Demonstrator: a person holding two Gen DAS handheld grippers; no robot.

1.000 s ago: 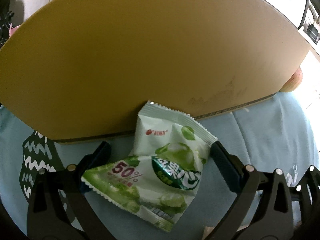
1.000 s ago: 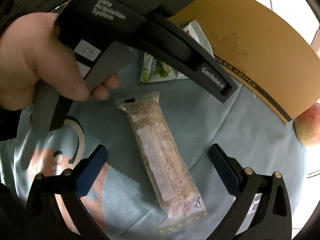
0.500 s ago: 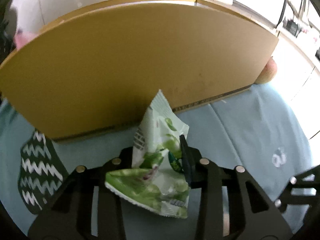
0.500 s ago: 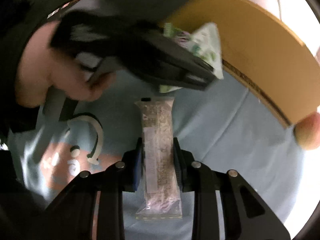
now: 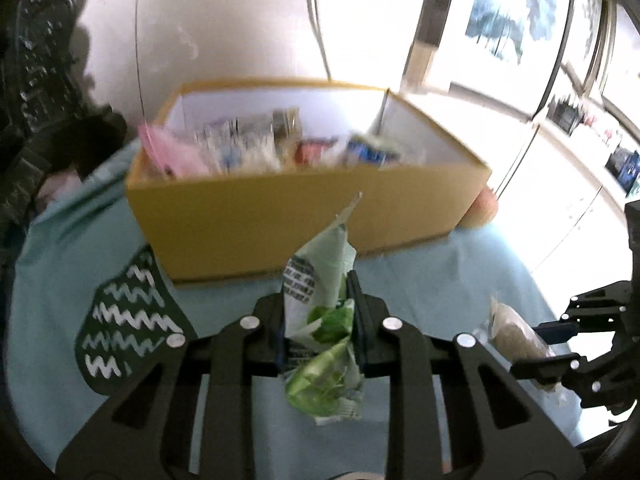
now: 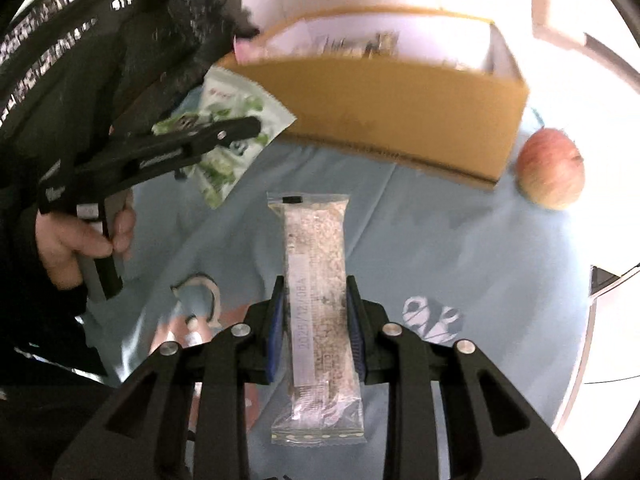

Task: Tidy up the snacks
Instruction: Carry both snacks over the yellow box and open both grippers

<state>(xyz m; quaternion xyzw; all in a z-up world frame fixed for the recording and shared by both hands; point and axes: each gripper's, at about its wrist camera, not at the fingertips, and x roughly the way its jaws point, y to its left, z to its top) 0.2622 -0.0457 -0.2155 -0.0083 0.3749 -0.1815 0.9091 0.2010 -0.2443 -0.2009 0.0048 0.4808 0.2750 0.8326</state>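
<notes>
Both snacks now lifted — green pouch (image 5: 320, 320) left gripper (image 5: 318, 320), grain bar (image 6: 316, 304) right gripper (image 6: 316, 316).

This looks like a home, a lived-in room and no lab or shop. The desk (image 6: 460, 248) wears a pale blue cloth printed with cartoon figures, of the sort used for children's bedding or a household cover. On it stands a plain yellow cardboard box (image 5: 304, 224) stuffed with mixed snack packets, and an apple (image 6: 551, 169) lies loose beside the box. Behind, a bare white wall (image 5: 224, 20) meets tall bright windows (image 5: 520, 20) with pale frames, daylight flooding in.
</notes>
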